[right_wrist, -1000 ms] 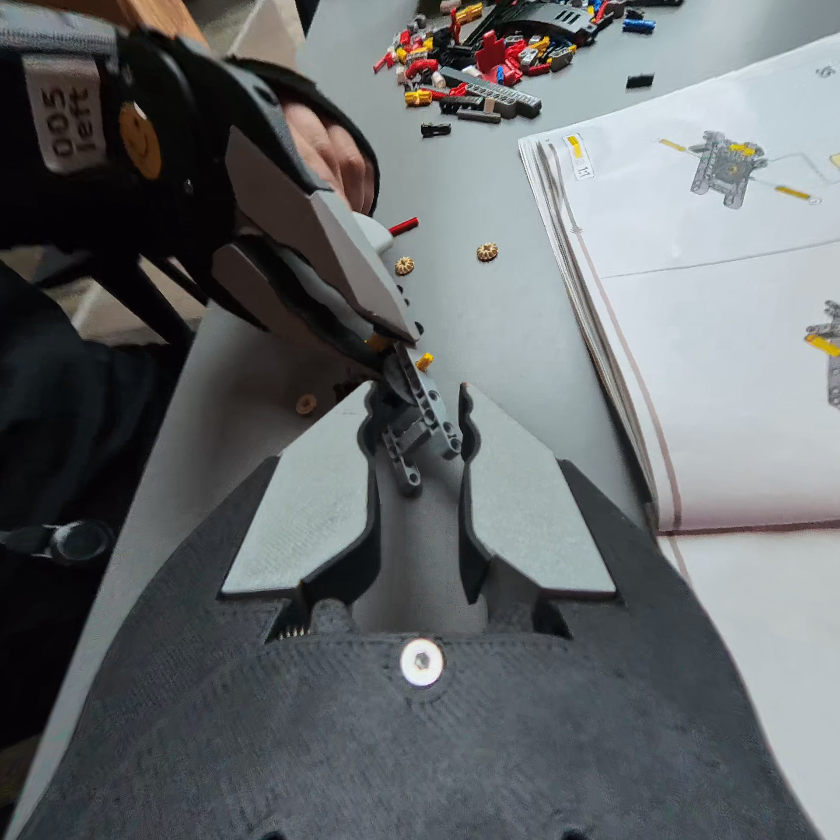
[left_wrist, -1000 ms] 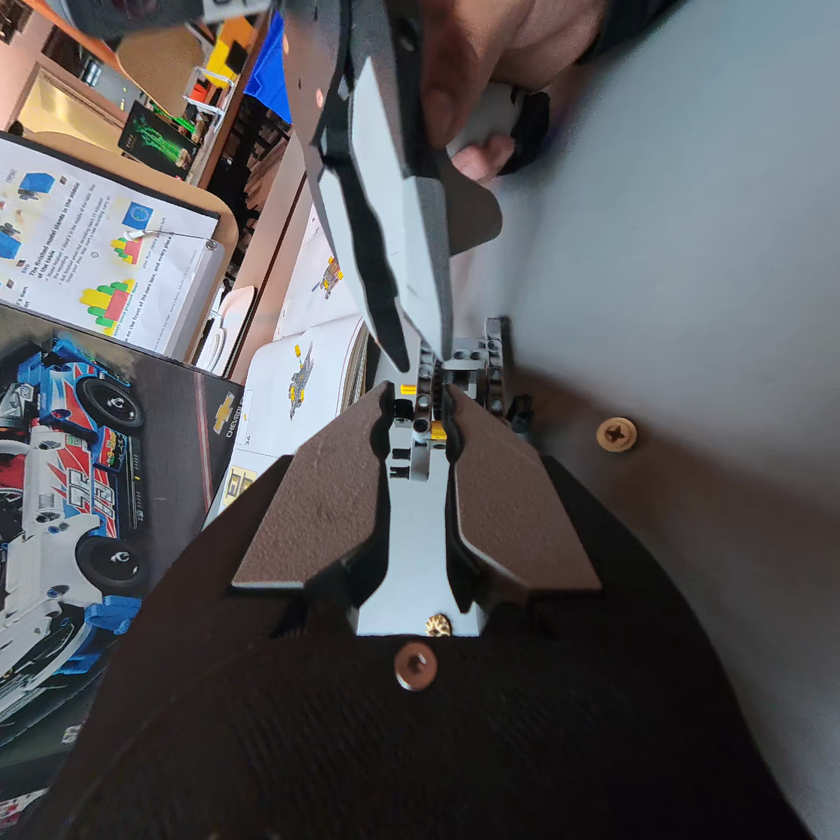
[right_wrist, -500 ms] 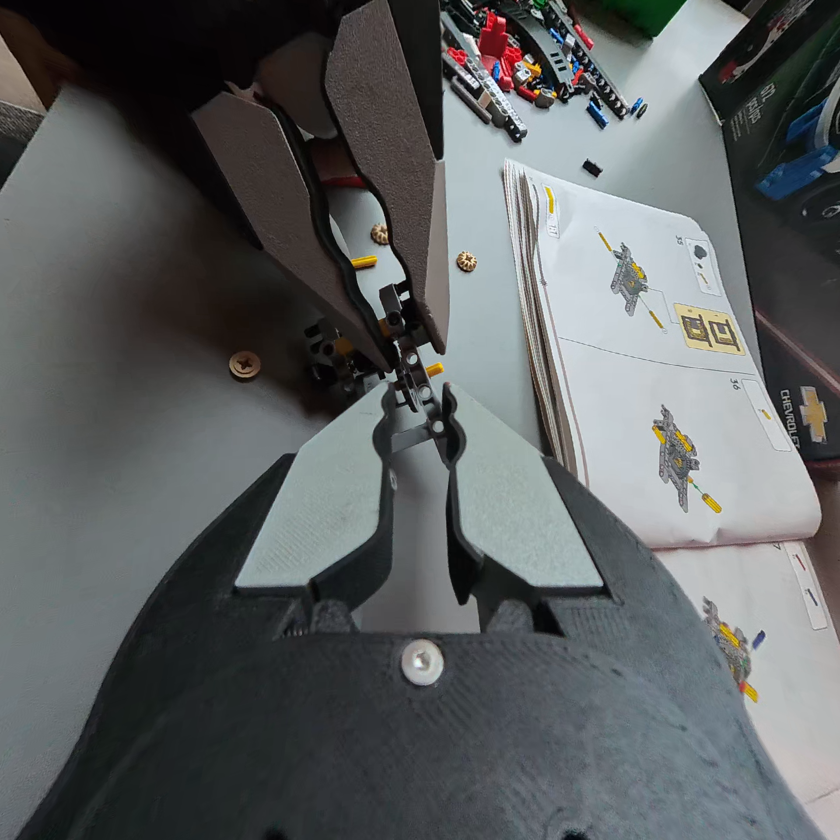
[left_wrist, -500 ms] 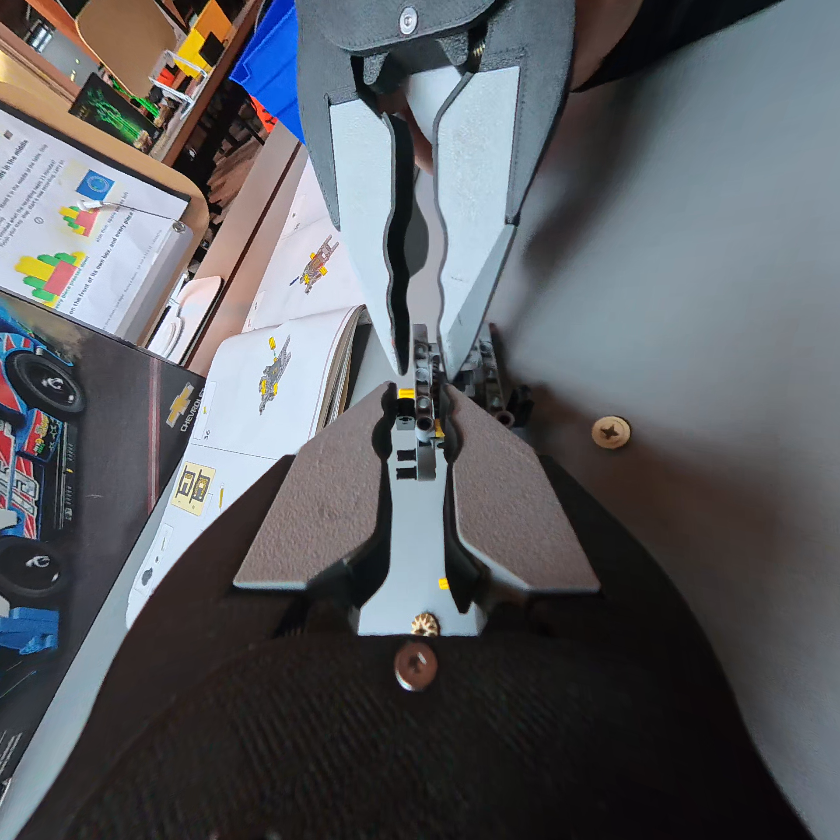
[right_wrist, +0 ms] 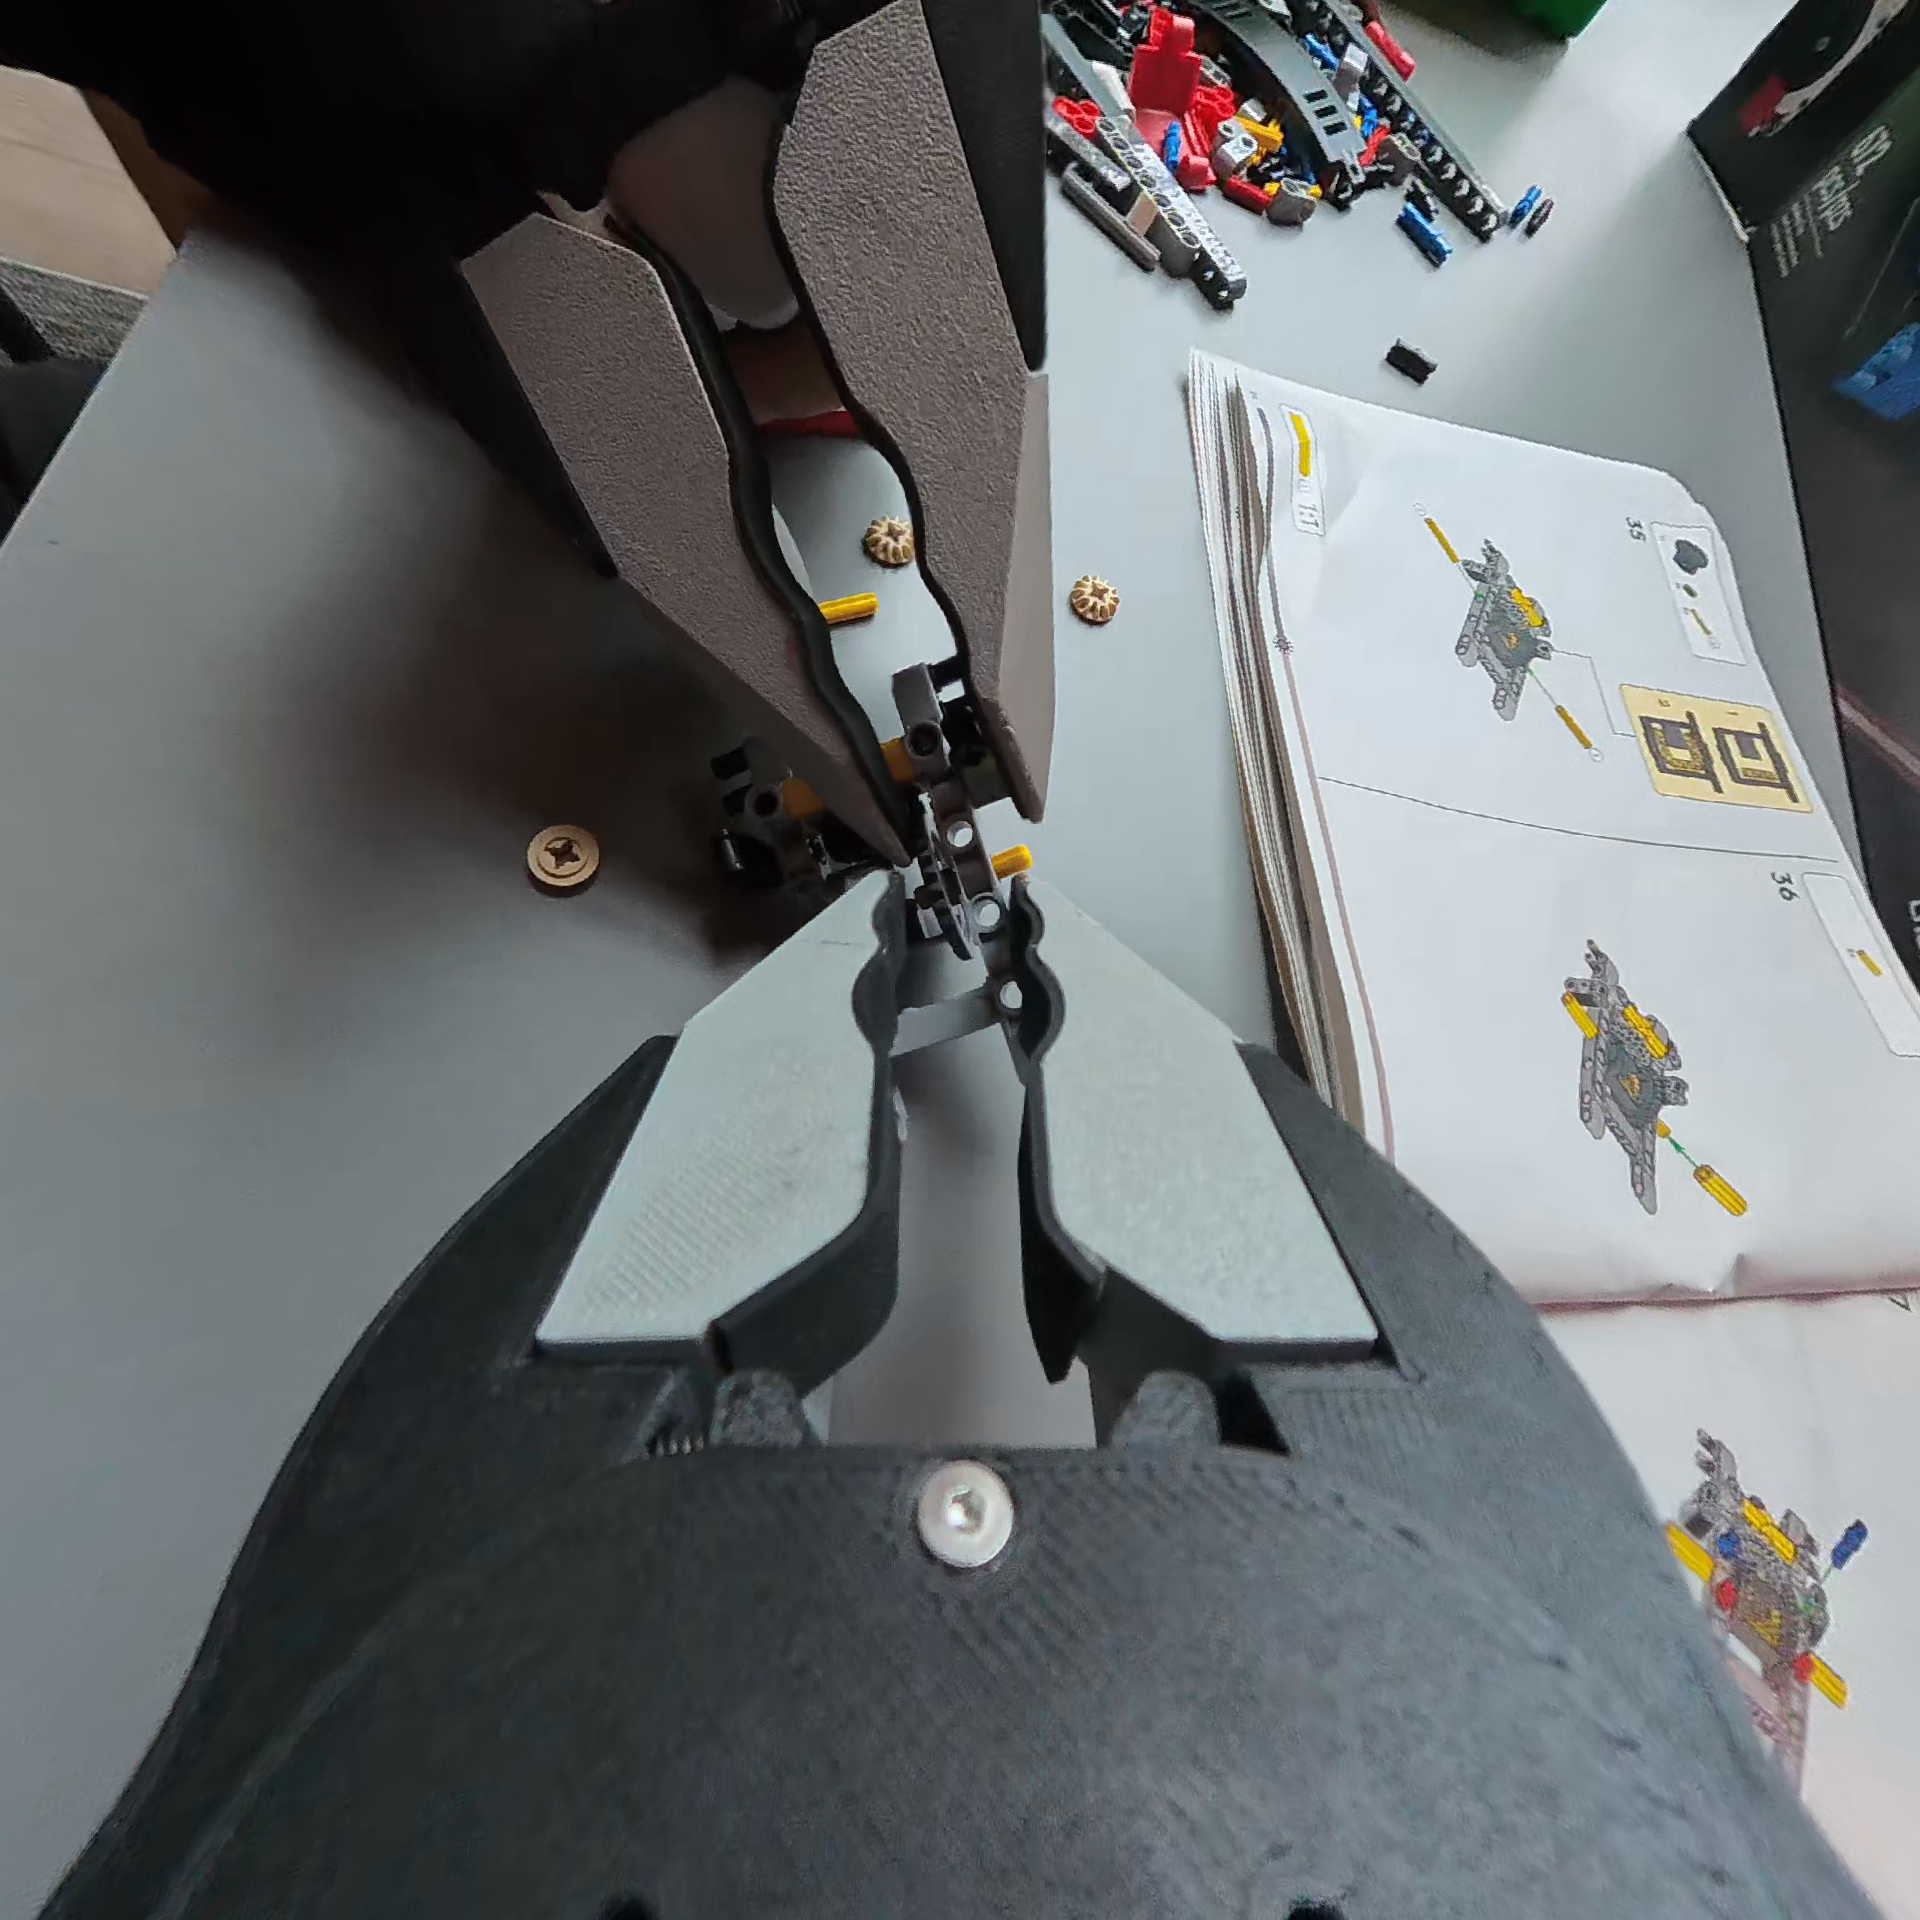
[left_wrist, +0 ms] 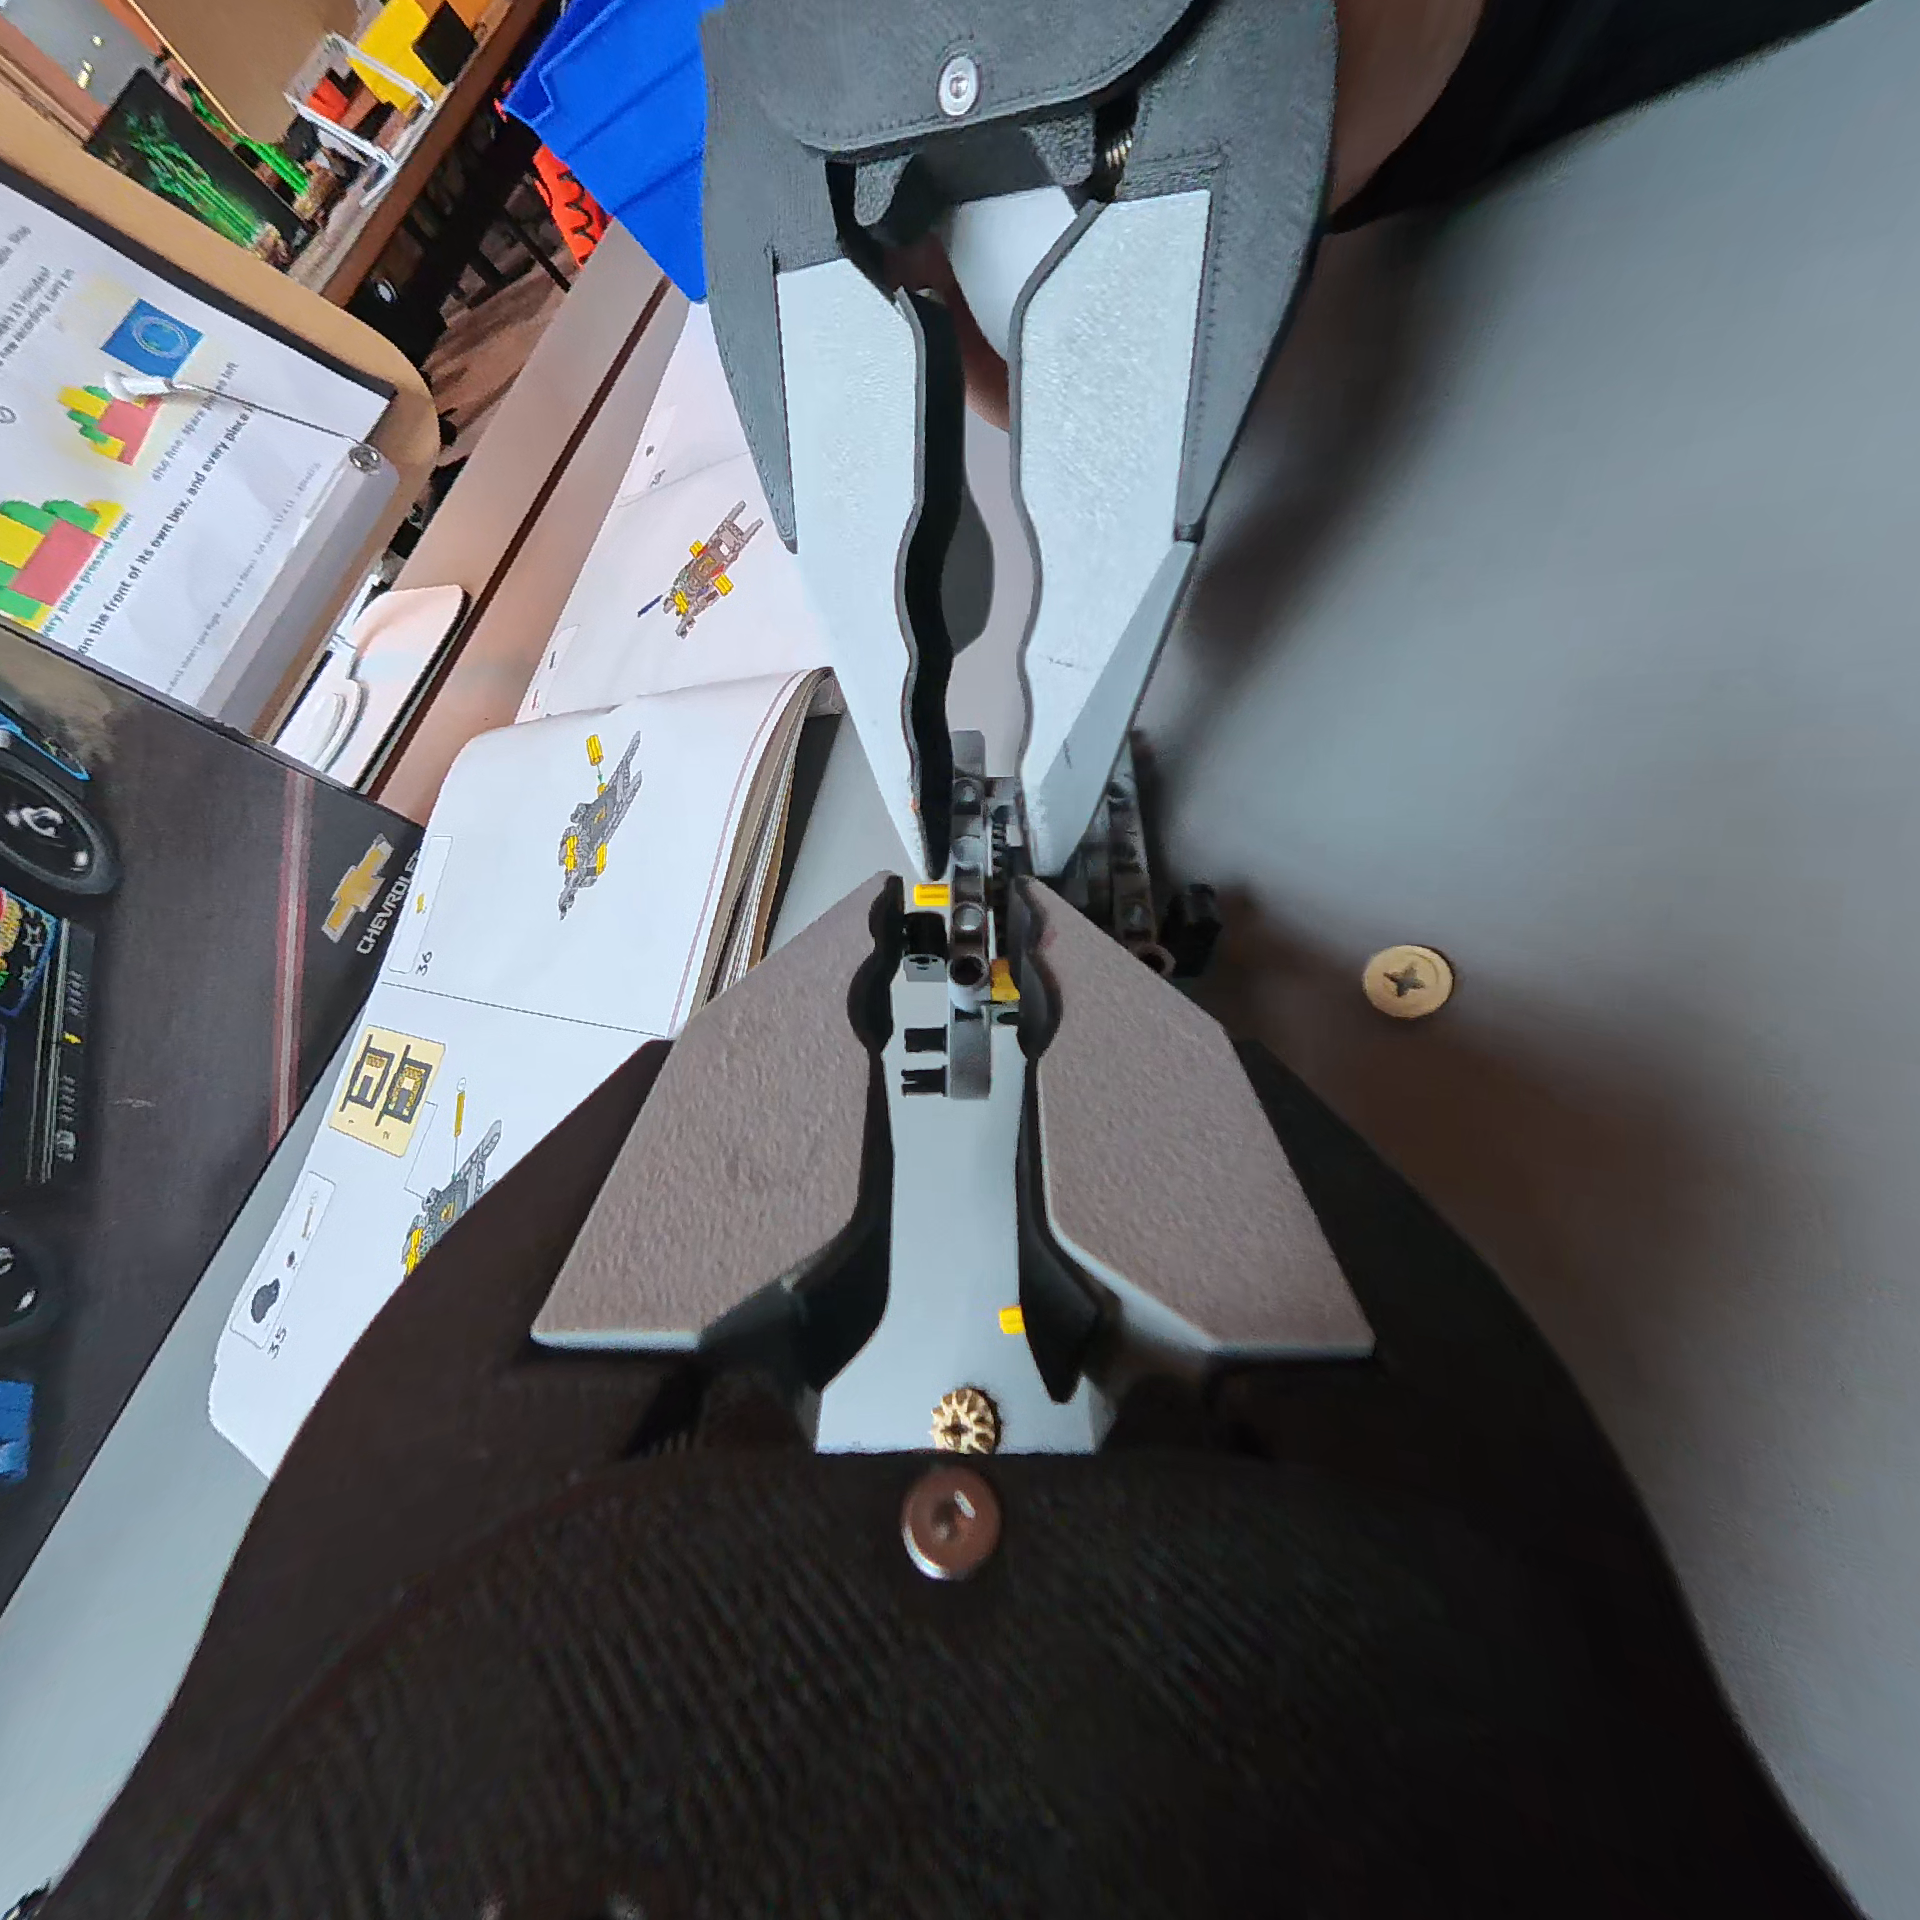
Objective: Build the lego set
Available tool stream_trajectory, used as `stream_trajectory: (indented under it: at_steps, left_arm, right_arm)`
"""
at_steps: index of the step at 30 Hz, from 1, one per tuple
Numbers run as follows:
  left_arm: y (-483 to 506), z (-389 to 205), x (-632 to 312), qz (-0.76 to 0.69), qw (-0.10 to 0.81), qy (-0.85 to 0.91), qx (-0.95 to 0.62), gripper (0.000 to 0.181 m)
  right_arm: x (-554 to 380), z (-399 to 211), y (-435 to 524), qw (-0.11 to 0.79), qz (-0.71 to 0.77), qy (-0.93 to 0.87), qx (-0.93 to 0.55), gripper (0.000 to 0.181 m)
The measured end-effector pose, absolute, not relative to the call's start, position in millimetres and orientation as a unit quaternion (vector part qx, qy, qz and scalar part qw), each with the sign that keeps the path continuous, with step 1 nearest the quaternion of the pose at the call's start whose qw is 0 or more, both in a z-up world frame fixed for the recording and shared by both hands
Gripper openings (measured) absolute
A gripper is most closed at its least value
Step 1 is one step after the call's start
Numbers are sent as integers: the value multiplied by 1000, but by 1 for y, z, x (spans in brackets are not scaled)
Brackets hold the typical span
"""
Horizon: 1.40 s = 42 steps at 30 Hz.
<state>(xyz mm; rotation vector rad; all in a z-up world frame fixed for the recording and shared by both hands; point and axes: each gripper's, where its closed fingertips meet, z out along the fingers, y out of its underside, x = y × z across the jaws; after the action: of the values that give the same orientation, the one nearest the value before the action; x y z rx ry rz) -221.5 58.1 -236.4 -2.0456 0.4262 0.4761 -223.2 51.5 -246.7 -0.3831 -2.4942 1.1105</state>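
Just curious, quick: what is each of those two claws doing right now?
Left gripper: shut on the grey lego assembly.
Right gripper: shut on the same assembly, from the opposite end.

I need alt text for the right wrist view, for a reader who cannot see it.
Two grippers meet tip to tip, both shut on a small grey lego assembly above a grey table: the right gripper from below, the left gripper from above. An open instruction booklet lies to the right, loose lego pieces behind.

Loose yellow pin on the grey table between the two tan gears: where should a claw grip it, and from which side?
Grip the short yellow plastic pin across its middle, coming straight down from above. It lies flat on the grey table, so only its long sides are reachable; set the fingers square to its axis. The left claw hangs directly over it, so that must clear first.
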Motion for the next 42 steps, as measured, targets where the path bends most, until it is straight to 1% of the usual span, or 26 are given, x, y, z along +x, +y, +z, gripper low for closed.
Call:
stream_trajectory:
  at_steps: [6,7,17,20,26,29,34,35,36,42]
  left_arm:
    - [58,-240,-221,174,474,173,-846,18]
    - [58,-240,-221,174,473,173,-846,18]
    - [51,-242,-218,145,459,175,-859,17]
    - [44,-238,-220,134,456,171,-863,23]
    - [20,-233,-230,121,452,155,-870,26]
    - [14,-231,-230,111,474,141,-862,24]
    - [10,-226,-243,175,505,118,-837,19]
    - [10,-223,-243,185,512,119,-831,14]
    - [9,-221,-244,195,514,120,-827,10]
    - [7,-222,-250,201,511,106,-829,8]
  right_arm:
    - [-221,-249,51,175,391,-892,-146,14]
    - [-222,-249,52,178,386,-893,-145,10]
    - [-218,-250,47,179,381,-896,-143,9]
    - [-219,-250,47,191,380,-894,-143,9]
    - [-222,-250,48,203,387,-886,-154,9]
    - [-223,-249,49,206,389,-884,-159,9]
    - [-223,-249,51,204,399,-879,-164,9]
    - [-223,-249,51,203,403,-877,-165,9]
    - [-223,-249,51,202,406,-876,-165,9]
    - [-224,-249,50,201,412,-873,-166,9]
